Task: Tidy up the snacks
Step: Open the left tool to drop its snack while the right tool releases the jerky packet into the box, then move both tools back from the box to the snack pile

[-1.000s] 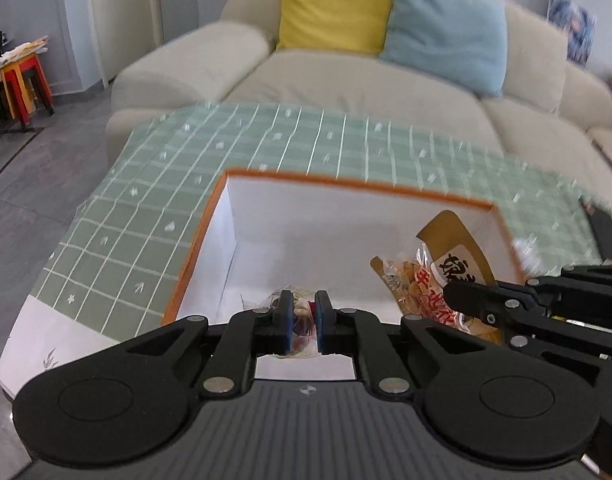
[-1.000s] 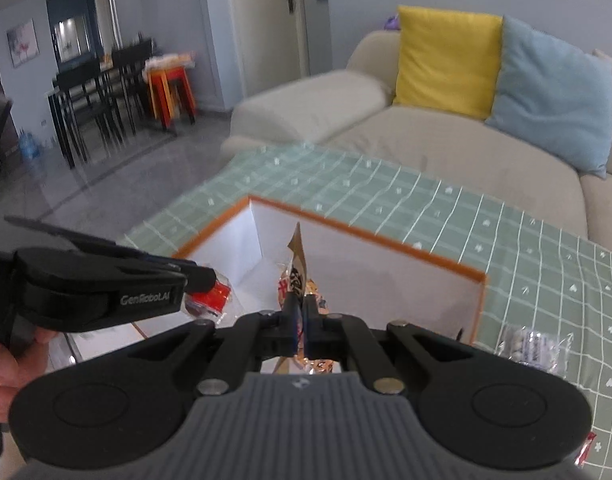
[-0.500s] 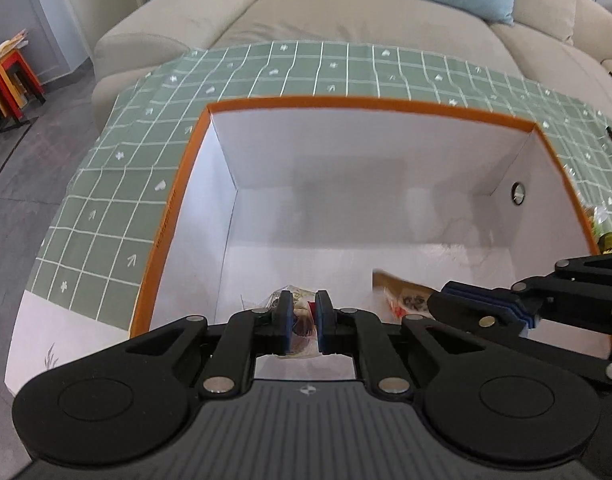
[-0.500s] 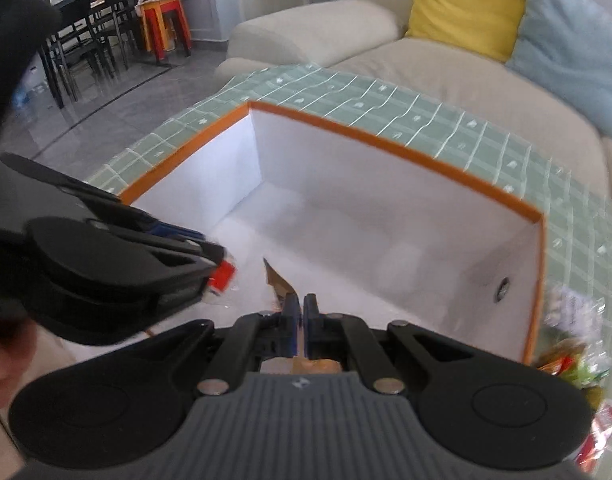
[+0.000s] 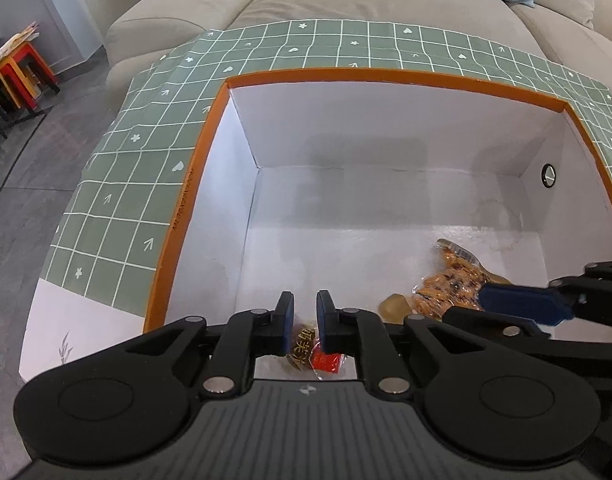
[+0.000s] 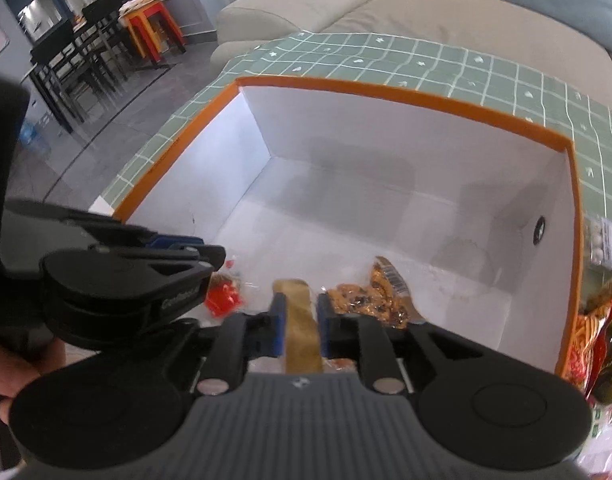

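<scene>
A white box with an orange rim sits on the green checked tablecloth. My left gripper is low in the box with its jaws a little apart; a small red and brown snack packet lies loose just below them. My right gripper is open inside the box. An orange snack bag lies on the box floor, its tan end between the right jaws, not pinched. The left gripper's body shows at left in the right wrist view.
Several snack packets lie on the tablecloth right of the box. A beige sofa stands behind the table. Dark chairs and red stools stand far left on the grey floor.
Both grippers have lowered into the box. The left jaws opened and let go of the small red packet. The right jaws opened and the orange snack bag now rests on the box floor.
</scene>
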